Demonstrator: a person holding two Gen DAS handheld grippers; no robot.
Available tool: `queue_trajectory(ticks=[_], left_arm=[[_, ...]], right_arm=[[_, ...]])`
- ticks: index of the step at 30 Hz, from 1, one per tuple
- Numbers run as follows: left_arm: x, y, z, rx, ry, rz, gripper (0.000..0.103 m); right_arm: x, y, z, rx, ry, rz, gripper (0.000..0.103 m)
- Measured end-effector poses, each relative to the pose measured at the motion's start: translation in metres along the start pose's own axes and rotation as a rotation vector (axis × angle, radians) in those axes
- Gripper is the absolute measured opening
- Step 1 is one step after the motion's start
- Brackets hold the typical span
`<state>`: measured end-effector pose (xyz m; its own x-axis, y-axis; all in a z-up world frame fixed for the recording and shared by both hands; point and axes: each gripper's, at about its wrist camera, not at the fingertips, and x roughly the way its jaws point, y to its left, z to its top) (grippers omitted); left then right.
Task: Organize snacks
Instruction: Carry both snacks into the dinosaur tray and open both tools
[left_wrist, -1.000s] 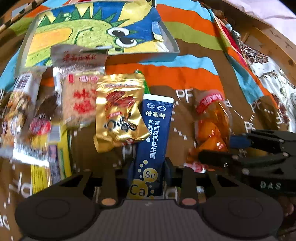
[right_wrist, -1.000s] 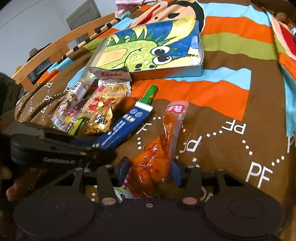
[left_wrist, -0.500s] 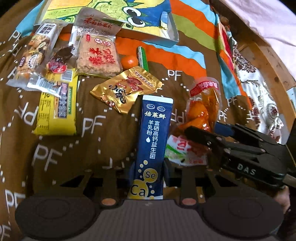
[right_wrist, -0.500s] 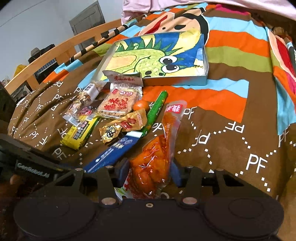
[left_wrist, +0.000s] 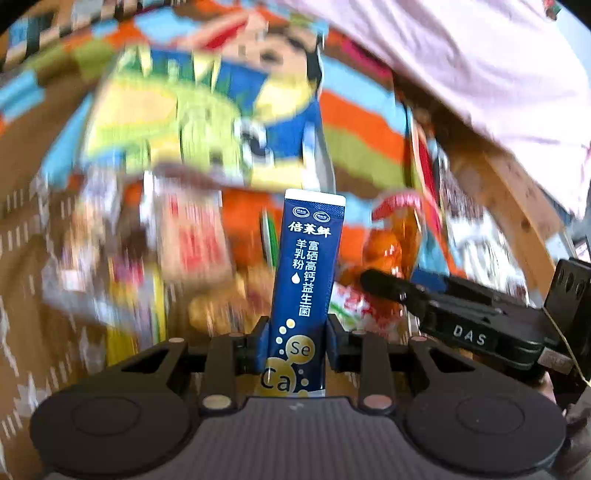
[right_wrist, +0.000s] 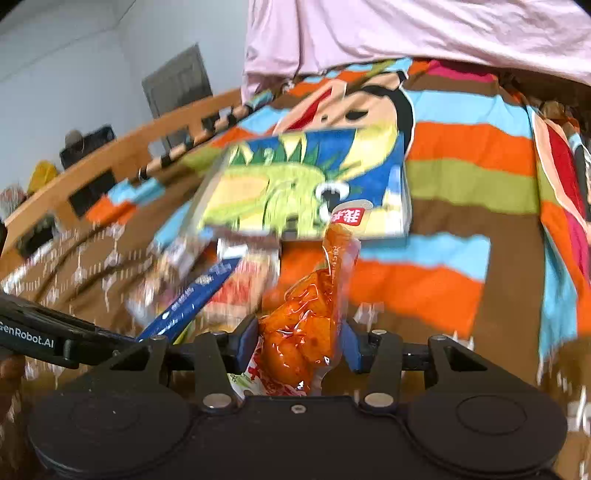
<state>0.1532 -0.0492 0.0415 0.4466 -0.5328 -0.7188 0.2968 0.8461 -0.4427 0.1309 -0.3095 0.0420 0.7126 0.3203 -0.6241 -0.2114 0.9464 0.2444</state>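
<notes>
A: Biggest first. What carries it all?

B: Striped blanket (right_wrist: 461, 177), brown w/ orange, blue, green bands. R view shows its far edge under a pink sheet (right_wrist: 406, 33), plus a wooden rail (right_wrist: 122, 147) along the left edge and a grey door (right_wrist: 177, 83) behind. L view lacks the door; it shows wood frame (left_wrist: 517, 206) at the right edge instead.

A: Tray?

B: Dino tray (right_wrist: 306, 181) lies toward the far side of the blanket, mid-width. Both views blurred there.

A: Loose snacks?

B: Pile (left_wrist: 147, 251) on the blanket just near side of the tray, left of centre. Too smeared to tell packs apart.

A: Grippers?

B: Left gripper (left_wrist: 297, 343) clamped on blue stick (left_wrist: 308, 273), which stands upright between the pads, off the blanket. R view sees that stick (right_wrist: 188, 299) side-on, slanting. Right gripper (right_wrist: 295, 343) clamped on orange pack (right_wrist: 310, 321), red top pointing up toward the tray. L view shows the right gripper (left_wrist: 376, 278) from outside, the pack (left_wrist: 391, 243) past its tip; the grip itself only shows in R view.
</notes>
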Motion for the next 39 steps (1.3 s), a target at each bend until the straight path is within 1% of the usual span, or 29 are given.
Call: queue_trajectory(ticks=[3,7,10,15,19,21,24,29,31,36,39], left_arm=[[0.011,0.0,0.036,0.035,-0.088,0.054,0.033],[0.034,0.008,0.081,0.043,-0.168,0.107,0.033],[0.055,0.018,0.108,0.034,-0.209,0.136,0.033],[0.092,0.042,0.139,-0.002,-0.24,0.179,0.033],[0.118,0.058,0.147,-0.026,-0.223,0.196,0.033],[0.133,0.062,0.149,-0.023,-0.199,0.213,0.033],[0.143,0.067,0.146,-0.023,-0.185,0.227,0.033],[0.159,0.072,0.147,-0.03,-0.164,0.246,0.033],[0.161,0.072,0.147,-0.028,-0.17,0.246,0.033],[0.167,0.072,0.148,-0.022,-0.153,0.256,0.035],[0.166,0.071,0.148,-0.02,-0.15,0.251,0.038]], right_arm=[[0.023,-0.008,0.03,0.012,-0.039,-0.004,0.05],[0.063,-0.021,0.065,0.036,-0.071,-0.007,0.05],[0.094,-0.027,0.087,0.029,-0.085,-0.006,0.05],[0.141,-0.032,0.112,0.023,-0.091,-0.003,0.05],[0.17,-0.033,0.118,0.022,-0.074,-0.014,0.05],[0.183,-0.035,0.118,0.022,-0.058,-0.025,0.05],[0.198,-0.039,0.114,0.029,-0.03,-0.036,0.05],[0.212,-0.044,0.105,0.029,-0.003,-0.048,0.05],[0.215,-0.046,0.103,0.031,0.004,-0.052,0.05],[0.219,-0.047,0.099,0.017,0.006,-0.055,0.051],[0.218,-0.045,0.099,-0.004,0.006,-0.067,0.056]])
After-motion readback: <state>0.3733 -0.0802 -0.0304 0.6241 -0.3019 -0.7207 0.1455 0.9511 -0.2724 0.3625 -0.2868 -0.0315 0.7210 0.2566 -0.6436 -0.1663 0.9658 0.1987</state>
